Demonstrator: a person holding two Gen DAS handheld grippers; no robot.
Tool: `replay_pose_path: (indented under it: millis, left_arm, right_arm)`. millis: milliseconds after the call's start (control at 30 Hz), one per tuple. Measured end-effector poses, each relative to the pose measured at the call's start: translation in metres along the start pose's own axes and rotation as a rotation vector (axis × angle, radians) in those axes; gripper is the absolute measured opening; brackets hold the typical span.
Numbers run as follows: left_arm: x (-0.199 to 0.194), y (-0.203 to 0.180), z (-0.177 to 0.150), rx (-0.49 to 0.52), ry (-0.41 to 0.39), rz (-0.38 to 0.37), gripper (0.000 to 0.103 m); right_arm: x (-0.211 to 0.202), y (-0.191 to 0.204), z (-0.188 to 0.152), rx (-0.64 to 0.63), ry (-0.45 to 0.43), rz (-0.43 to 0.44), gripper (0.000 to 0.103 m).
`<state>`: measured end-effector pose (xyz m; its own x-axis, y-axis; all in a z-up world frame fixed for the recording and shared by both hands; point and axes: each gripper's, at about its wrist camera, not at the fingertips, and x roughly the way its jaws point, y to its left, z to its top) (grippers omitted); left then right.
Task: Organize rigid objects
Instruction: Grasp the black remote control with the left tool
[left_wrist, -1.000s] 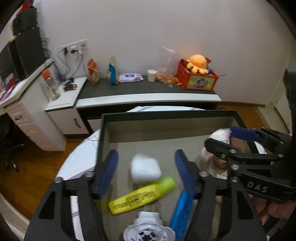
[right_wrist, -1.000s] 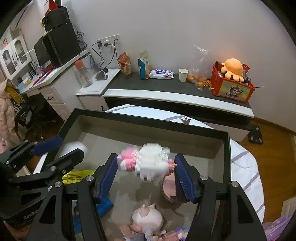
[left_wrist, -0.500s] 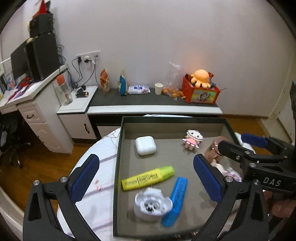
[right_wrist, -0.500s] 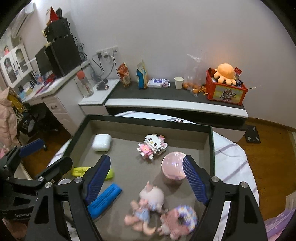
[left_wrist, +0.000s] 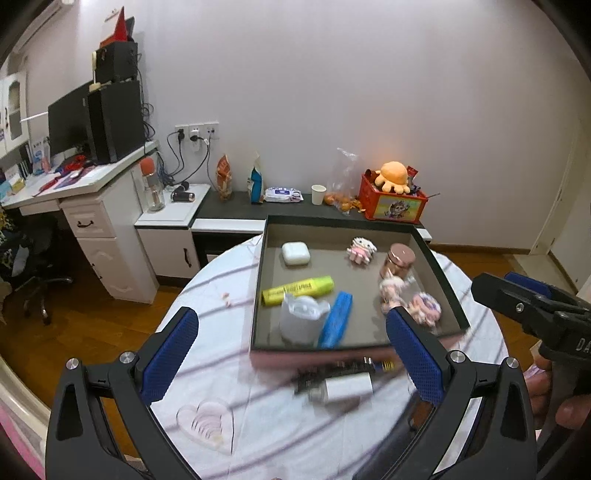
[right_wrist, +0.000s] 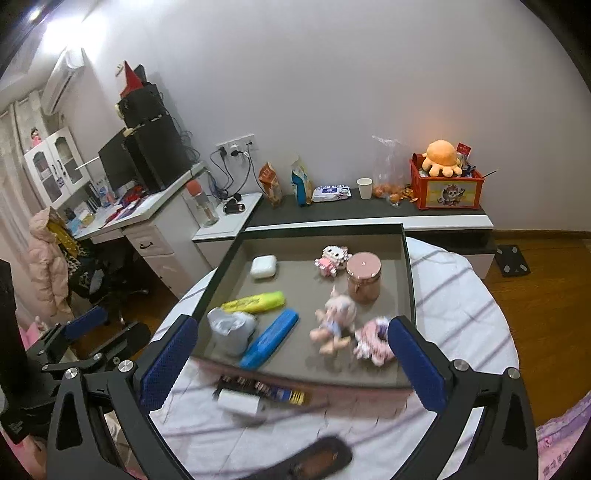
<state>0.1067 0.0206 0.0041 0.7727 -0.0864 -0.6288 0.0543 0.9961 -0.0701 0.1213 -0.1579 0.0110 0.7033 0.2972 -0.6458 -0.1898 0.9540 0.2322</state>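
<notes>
Fingers of the left gripper (left_wrist: 291, 350) stand wide apart with nothing between them; those of the right gripper (right_wrist: 293, 360) are opening, also with nothing gripped. Both pairs hang over the near edge of the table (right_wrist: 461, 306), which wears a white cloth with thin stripes.

In the left wrist view the tray (left_wrist: 439, 273) sits in the middle of the frame, above and beyond the blue fingers (left_wrist: 168, 354). In the right wrist view it fills the centre, its near rim level with the fingertips.

It is a shallow, dark-rimmed rectangle with a grey floor. Nine things lie in it, one of each:
- a white earbud case (right_wrist: 263, 266), upper left
- a pink-and-white block figure (right_wrist: 331, 259), upper middle
- a pink-lidded jar (right_wrist: 364, 277), upright, just right of the figure
- a yellow highlighter (right_wrist: 255, 302), lying crosswise at the left
- a blue case (right_wrist: 269, 343), lying aslant at lower middle
- a whitish round thing (right_wrist: 231, 328), blurred, at lower left, touching the blue case
- a pig doll (right_wrist: 334, 319), lying right of centre
- a pink scrunchie (right_wrist: 373, 341), at lower right, just beside the right finger in that view

Outside the tray, near its front rim, lie a blurred white block (right_wrist: 240, 402) and a dark strip (right_wrist: 264, 389). A clear heart shape (left_wrist: 205, 424) lies at the lower left of the left view.
</notes>
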Motion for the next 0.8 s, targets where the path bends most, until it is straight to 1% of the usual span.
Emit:
replay_pose_path:
  millis: [167,367,467,600,800]
  left_arm:
    - [-0.022,-0.008,-0.017,0.005,-0.002,0.009,0.103]
    - [-0.045,-0.016,-0.039,0.001,-0.015,0.031,0.103]
    - [-0.050,-0.016,-0.050,-0.010,-0.009,0.040,0.103]
    - [-0.047,-0.018,-0.068,-0.019,0.024,0.043,0.103]
    - [-0.033,-0.021,-0.098,-0.015,0.104,0.017,0.103]
  right_arm:
    - [-0.029,0.007,-0.019,-0.011,-0.020,-0.008,0.103]
    - [-0.061,0.010,-0.041,-0.018,-0.055,-0.043,0.103]
    - [-0.073,0.009,-0.054,-0.019,-0.065,-0.068,0.103]
    - [-0.078,-0.001,-0.078,-0.003,-0.037,-0.105,0.103]
    - [-0.063,-0.020,-0.109,0.038,0.052,-0.128,0.103]
